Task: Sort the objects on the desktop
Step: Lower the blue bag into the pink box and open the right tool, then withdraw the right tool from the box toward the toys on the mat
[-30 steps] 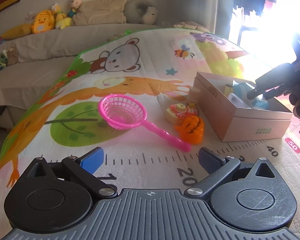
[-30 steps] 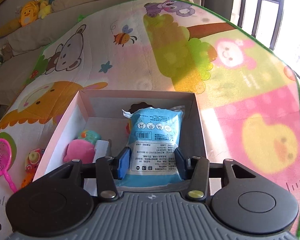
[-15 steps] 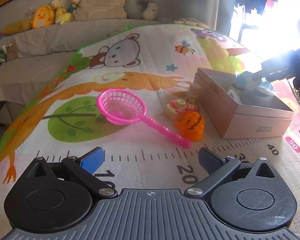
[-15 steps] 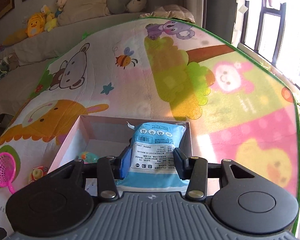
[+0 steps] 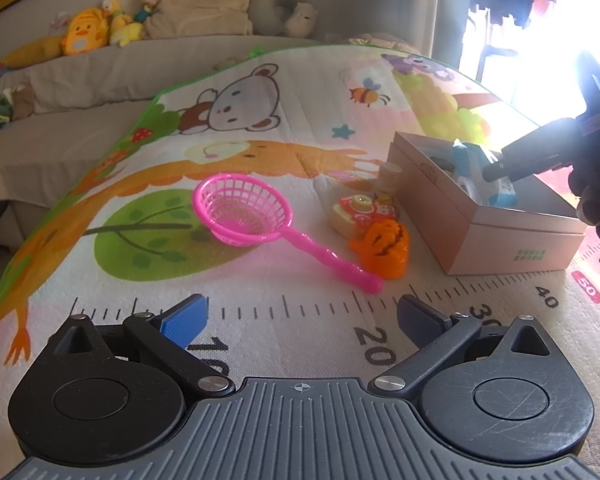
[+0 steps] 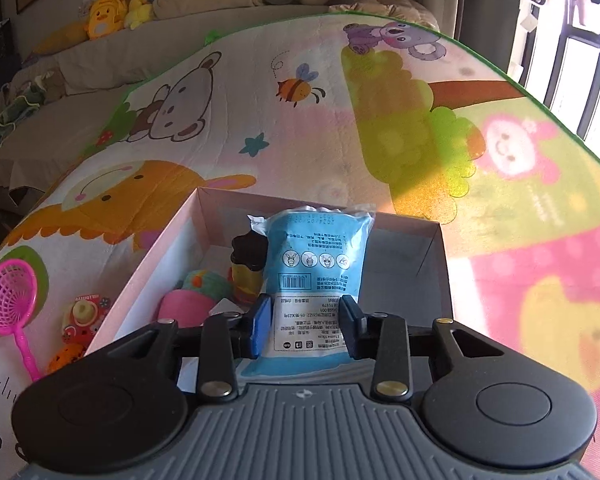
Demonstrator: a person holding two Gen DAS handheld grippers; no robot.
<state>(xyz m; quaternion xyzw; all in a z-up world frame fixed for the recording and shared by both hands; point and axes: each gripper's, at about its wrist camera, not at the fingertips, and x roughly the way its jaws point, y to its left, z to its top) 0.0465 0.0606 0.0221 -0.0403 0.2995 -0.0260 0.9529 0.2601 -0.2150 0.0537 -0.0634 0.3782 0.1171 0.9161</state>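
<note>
My right gripper (image 6: 306, 328) is shut on a blue packet (image 6: 318, 268) and holds it upright over the open cardboard box (image 6: 440, 264); the box also shows in the left wrist view (image 5: 440, 208). Inside the box lie a pink toy (image 6: 182, 306), a green ball (image 6: 206, 284) and a dark-capped bottle (image 6: 250, 264). My left gripper (image 5: 300, 318) is open and empty, low over the mat, short of a pink net scoop (image 5: 244, 212), an orange toy (image 5: 384, 248) and a small toy camera (image 5: 360, 214), which lie left of the box.
Everything lies on a cartoon play mat (image 5: 260, 120) with a printed ruler along its near edge. A sofa with plush toys (image 5: 88, 34) stands behind. A bright window (image 6: 572, 40) is at the right. The right gripper shows in the left wrist view (image 5: 540, 152).
My right gripper has tilted up and drawn back a little with the blue packet, showing more of the box's contents. My left gripper has barely moved.
</note>
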